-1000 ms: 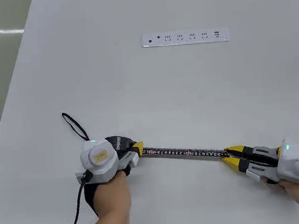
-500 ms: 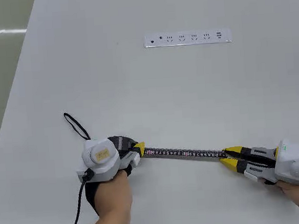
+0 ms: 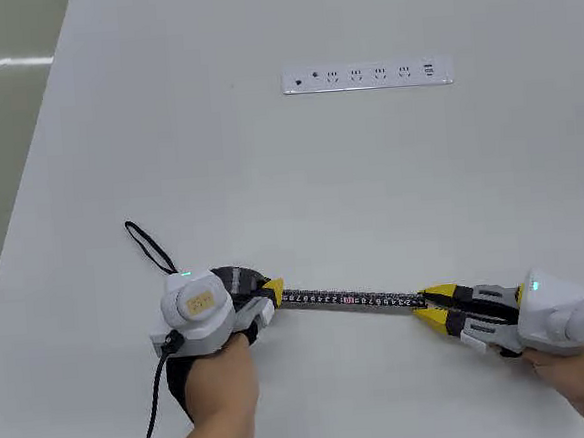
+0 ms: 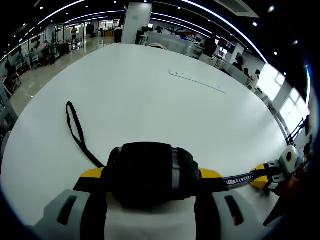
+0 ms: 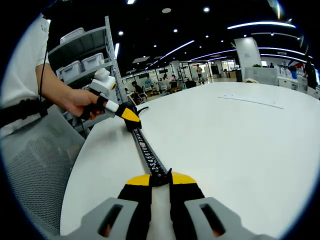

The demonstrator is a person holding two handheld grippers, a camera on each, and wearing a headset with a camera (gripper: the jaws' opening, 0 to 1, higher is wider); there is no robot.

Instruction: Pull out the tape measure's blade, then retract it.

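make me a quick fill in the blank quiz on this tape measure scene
1. The left gripper is shut on the tape measure's case, which is ____ in colour.
2. The blade runs from the case to the right gripper, whose fingertips are ____ in colour.
3. On the table, beyond the blade, lies a white power strip with ____ plugged into it.

Missing words: black; yellow; nothing.

Bare table (image 3: 269, 170) open toward 12 o'clock up to a flat power strip (image 3: 367, 74) at 1 o'clock. Barring the near side from 9 to 3 o'clock: blade (image 3: 348, 298) stretched from tape measure (image 3: 234, 280) in left gripper (image 3: 264, 297) to right gripper (image 3: 430, 305). Strap (image 3: 146, 245) looped at 10 o'clock.
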